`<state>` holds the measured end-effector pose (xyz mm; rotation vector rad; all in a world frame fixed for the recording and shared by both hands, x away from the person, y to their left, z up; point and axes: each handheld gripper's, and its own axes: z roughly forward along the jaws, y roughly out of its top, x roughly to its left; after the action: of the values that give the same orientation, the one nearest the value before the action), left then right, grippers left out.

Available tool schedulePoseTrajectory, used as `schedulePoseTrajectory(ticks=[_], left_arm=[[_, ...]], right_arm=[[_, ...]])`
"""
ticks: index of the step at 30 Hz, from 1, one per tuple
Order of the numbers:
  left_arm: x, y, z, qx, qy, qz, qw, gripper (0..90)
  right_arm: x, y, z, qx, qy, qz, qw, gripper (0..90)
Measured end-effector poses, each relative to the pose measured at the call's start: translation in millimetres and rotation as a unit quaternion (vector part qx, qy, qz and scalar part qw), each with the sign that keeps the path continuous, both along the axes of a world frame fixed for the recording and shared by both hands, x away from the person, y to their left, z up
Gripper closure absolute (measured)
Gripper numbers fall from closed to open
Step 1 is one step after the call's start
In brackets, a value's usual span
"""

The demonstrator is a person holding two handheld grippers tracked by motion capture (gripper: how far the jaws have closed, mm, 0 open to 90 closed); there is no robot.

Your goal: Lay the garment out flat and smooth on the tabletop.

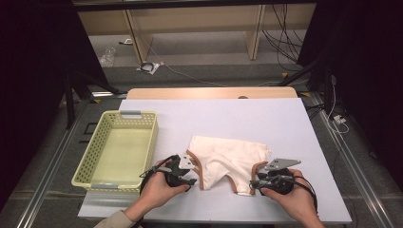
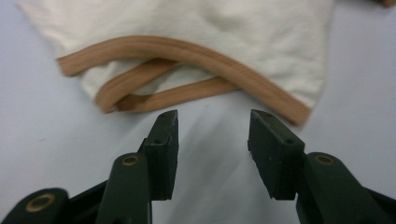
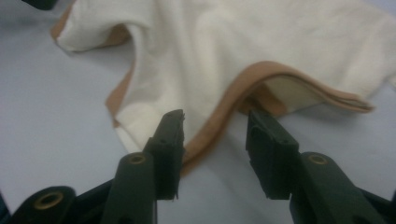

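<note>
A pale lavender sheet covers the wooden table (image 1: 285, 118), which stands over a grey floor strewn with cables, and a yellow perforated plastic basket (image 1: 142, 124) sits at its left. The cream cloth garment with tan trim (image 1: 228, 159) lies flat near the front edge between the left gripper (image 1: 190, 176) and the right gripper (image 1: 256, 183); both stand half spread with nothing pinched, the left just short of the trim, the right straddling a trimmed edge. The hands cover much of both grippers in the high view.
</note>
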<state>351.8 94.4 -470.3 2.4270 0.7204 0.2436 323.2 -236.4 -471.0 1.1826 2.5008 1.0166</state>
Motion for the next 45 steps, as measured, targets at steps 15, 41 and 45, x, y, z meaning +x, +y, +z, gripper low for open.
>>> schedulePoseTrajectory(ticks=[15,41,45], left_arm=[[4.7,-22.8,-8.7,-0.004,0.011,-0.046,0.9989,53.0],[-18.1,-2.8,12.3,-0.038,0.051,-0.048,0.9968,85.8],[-15.9,0.5,14.5,-0.049,0.043,-0.040,0.9971,85.5]], right_arm=[[-3.1,26.4,-9.3,-0.051,-0.007,0.035,0.9981,65.6],[-18.5,-7.4,7.2,-0.054,0.018,0.040,0.9976,68.1],[-26.5,-7.7,21.2,-0.058,-0.040,0.061,0.9957,67.7]])
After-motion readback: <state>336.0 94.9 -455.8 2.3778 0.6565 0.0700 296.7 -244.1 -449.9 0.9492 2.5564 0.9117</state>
